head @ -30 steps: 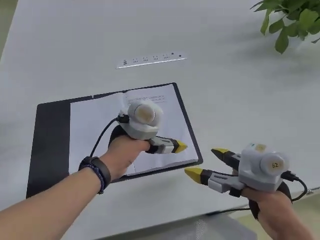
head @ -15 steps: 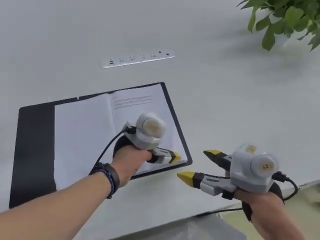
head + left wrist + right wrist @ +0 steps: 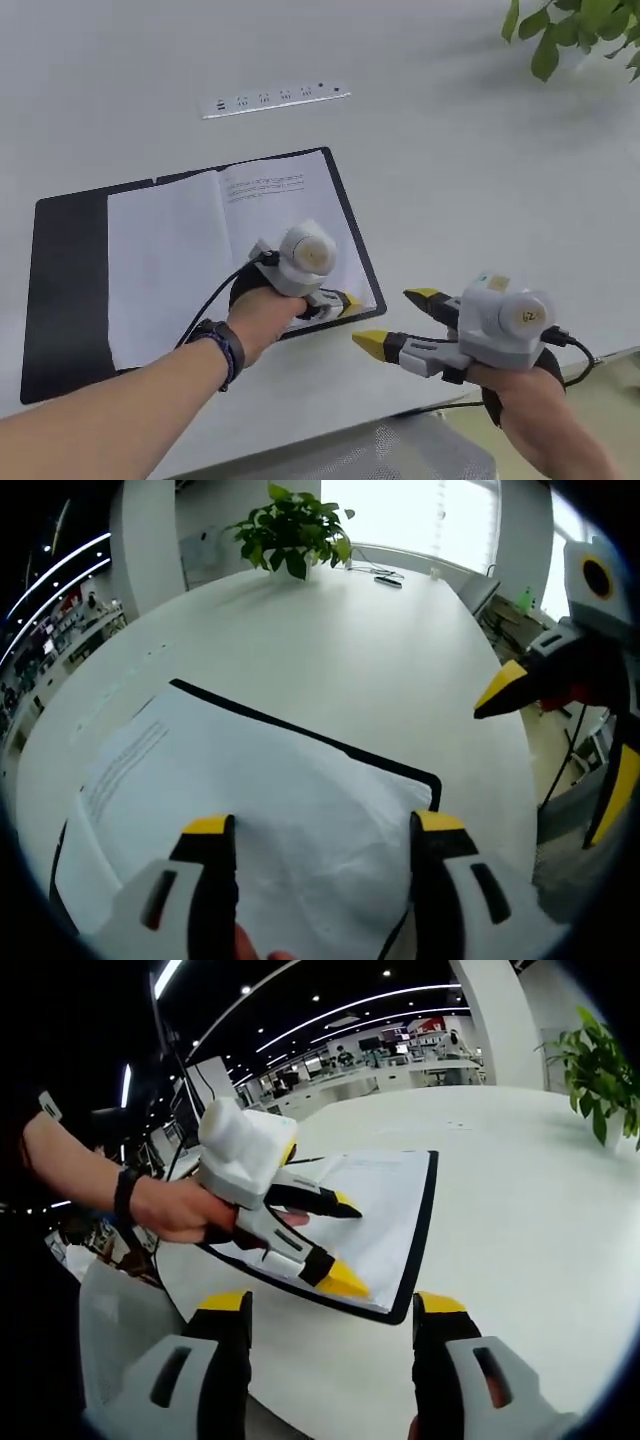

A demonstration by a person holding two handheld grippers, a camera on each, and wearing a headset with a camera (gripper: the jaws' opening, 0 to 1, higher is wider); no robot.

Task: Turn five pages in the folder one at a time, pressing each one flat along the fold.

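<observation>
The black folder (image 3: 66, 300) lies open on the white table, its white pages (image 3: 165, 260) flat. My left gripper (image 3: 340, 301) hovers open low over the near right corner of the right-hand page (image 3: 290, 770), nothing between its yellow-tipped fingers. In the right gripper view the left gripper (image 3: 345, 1245) sits just over the folder's edge (image 3: 425, 1230). My right gripper (image 3: 397, 318) is open and holds nothing, above the bare table just right of the folder, tips pointing left toward it. The right gripper (image 3: 555, 730) also enters the left gripper view from the right.
A white power strip (image 3: 275, 100) lies on the table beyond the folder. A green plant (image 3: 575, 30) stands at the far right. The table's front edge (image 3: 330, 425) runs close under both hands, with a chair or bin below it.
The head camera has shifted. My left gripper has slid down the right-hand page toward the folder's near right corner. The right gripper keeps its place beside the folder, still open.
</observation>
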